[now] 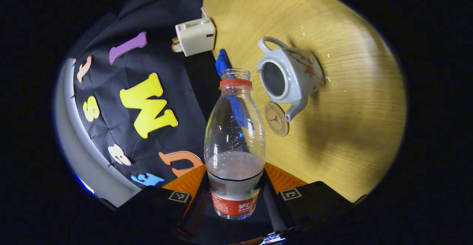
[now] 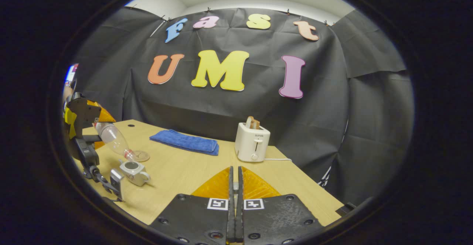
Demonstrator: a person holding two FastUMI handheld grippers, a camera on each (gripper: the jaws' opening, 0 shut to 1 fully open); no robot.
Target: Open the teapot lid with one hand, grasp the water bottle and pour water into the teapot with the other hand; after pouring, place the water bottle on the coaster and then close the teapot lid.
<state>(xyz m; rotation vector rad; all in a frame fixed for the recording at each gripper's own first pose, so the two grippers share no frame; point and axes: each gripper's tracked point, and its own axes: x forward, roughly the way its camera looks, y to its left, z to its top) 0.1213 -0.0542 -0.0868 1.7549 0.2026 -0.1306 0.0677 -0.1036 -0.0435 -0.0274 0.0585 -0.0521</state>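
Clear plastic water bottle [image 1: 235, 145], part full and uncapped, sits pinched between both fingers of the left claw [image 1: 235, 197], tilted with its neck toward the open teapot [image 1: 290, 75] on the wooden desk [image 1: 351, 101]. The coaster [image 1: 276, 119] lies just beside the spout. In the right gripper view, the right claw [image 2: 235, 186] is pressed together, holding nothing; a blue towel [image 2: 184, 140] and toaster [image 2: 252, 142] lie beyond.

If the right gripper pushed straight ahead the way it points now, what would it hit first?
Most likely the toaster, which stands just right of the line of the shut right gripper. Bare table lies between; depth is hard to judge, so it might pass beside it.
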